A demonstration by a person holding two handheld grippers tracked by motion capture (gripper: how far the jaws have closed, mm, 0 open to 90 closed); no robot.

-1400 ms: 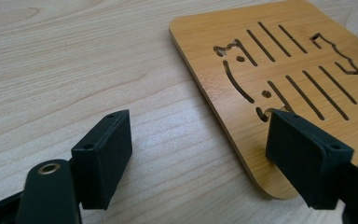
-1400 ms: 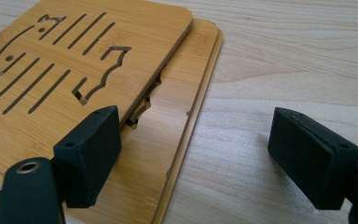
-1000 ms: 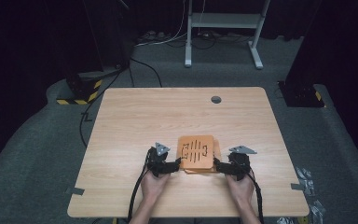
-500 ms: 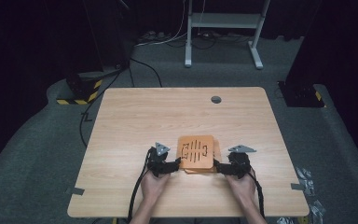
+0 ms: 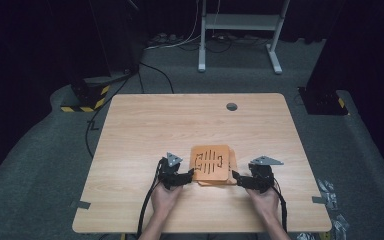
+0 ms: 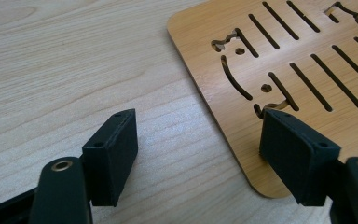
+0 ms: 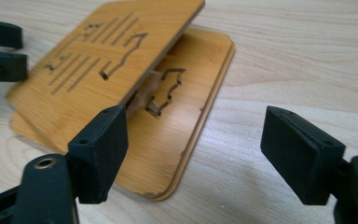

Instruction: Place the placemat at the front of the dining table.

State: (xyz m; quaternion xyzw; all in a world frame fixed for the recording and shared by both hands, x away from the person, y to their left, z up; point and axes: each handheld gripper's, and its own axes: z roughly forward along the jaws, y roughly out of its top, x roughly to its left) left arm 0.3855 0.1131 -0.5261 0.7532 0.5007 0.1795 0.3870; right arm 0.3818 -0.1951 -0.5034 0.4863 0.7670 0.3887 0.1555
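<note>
- Both pairs of jaws stand spread, pinching nothing: the left gripper sits at the left edge of the stacked wooden boards, the right gripper at their right edge.
- Near the table's front edge, between the two grippers, lies the upper board, cut with parallel slots and an animal outline, on top of the lower board.
- In the left gripper view, one jaw hangs over the upper board's near corner while the other is over bare table, so the board's edge falls inside the gap, probably to be gripped there.
- The right gripper view shows the upper board tilted, its right side lifted off the lower board, which lies flat and carries its own animal-shaped cutout; what props it up cannot be made out.
- That gripper's jaws straddle the near corner of the lower board, which suggests it is meant to steady the base while the left takes the top.
</note>
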